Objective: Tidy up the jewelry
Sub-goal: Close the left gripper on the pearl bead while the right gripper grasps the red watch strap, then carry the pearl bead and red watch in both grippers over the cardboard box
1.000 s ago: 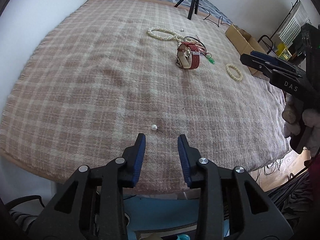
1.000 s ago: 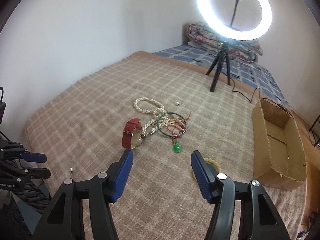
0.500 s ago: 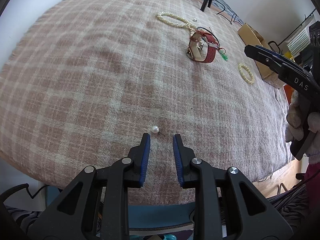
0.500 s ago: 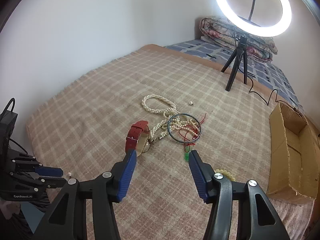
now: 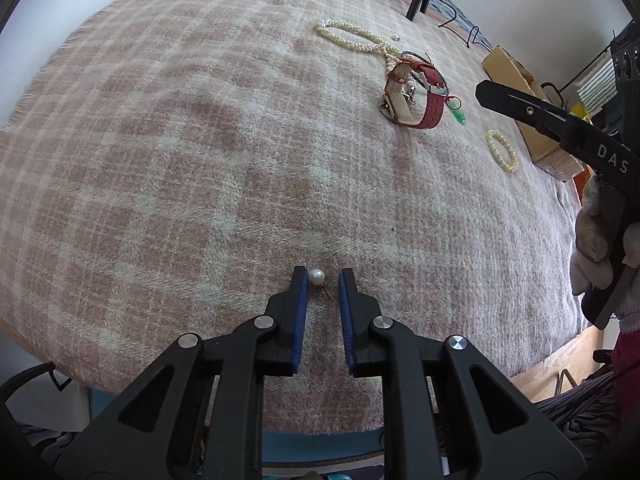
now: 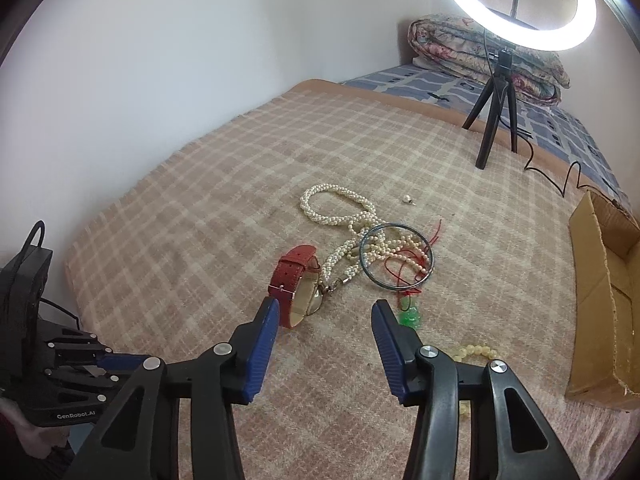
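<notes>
A pearl earring [image 5: 317, 277] lies on the plaid blanket [image 5: 180, 152] between the tips of my left gripper [image 5: 323, 280], close to the left finger; the jaws are narrow but still apart. My right gripper [image 6: 325, 312] is open and empty, hovering just short of the red-strap watch [image 6: 296, 284]. Beyond the watch lie a pearl necklace [image 6: 340, 216], a dark bangle [image 6: 396, 256] with red cord, a green pendant [image 6: 410, 316] and a second small pearl earring [image 6: 407, 199]. A yellow bead bracelet [image 6: 476, 350] lies by the right finger.
An open cardboard box [image 6: 604, 292] stands at the blanket's right edge. A ring light on a black tripod [image 6: 496, 120] stands at the back with its cable trailing. A folded quilt [image 6: 480, 48] lies against the wall. The blanket's near edge drops off below my left gripper.
My left gripper has moved forward and down so the pearl earring now sits between its tips, and its jaws have narrowed. My right gripper has moved closer to the watch, still open.
</notes>
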A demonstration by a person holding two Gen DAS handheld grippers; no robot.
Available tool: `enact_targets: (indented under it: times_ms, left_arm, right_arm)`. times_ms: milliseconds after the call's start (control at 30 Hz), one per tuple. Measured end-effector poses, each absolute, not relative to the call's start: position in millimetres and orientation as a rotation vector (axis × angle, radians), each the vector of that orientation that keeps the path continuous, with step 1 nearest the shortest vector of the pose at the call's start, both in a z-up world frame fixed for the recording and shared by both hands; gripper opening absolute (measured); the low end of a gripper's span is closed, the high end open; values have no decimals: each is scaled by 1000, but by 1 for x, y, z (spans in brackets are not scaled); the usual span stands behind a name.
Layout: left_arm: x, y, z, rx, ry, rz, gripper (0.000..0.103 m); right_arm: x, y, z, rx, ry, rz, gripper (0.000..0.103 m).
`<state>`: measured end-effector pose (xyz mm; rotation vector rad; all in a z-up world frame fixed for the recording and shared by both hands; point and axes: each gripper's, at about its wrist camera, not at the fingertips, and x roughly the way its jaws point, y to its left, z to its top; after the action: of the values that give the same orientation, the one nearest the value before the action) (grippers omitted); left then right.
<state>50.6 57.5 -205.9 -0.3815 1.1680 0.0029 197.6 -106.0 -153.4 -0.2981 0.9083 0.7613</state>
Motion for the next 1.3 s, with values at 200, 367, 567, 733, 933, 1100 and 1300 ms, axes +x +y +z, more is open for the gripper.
enact_targets:
  times_ms: [200, 367, 567, 733, 933, 1100, 1300]
  left_arm:
    - [51, 54, -207, -344, 1156, 14, 10]
    - [52, 54, -207, -333, 1152, 17, 8]
    - [51, 55, -207, -339, 1145, 18, 8]
    - [52, 55, -207, -339, 1142, 15, 8]
    - [49, 57, -206, -339, 1137, 13, 8]
    - [47, 59, -205, -343, 1130, 12, 7]
    - [43, 60, -201, -345, 1113, 11, 7]
  right_arm:
    - [196, -93, -158, -293, 916, 774, 60]
    - [201, -79, -168, -312, 930, 760, 60]
    - [205, -65, -182, -345, 953, 736, 60]
    - [207, -58, -188, -371, 950, 715, 60]
    - [208, -52, -194, -415, 974, 713, 34]
    - [205, -53, -193, -418, 972, 733, 20]
    - [200, -59, -181, -405, 943, 751, 17]
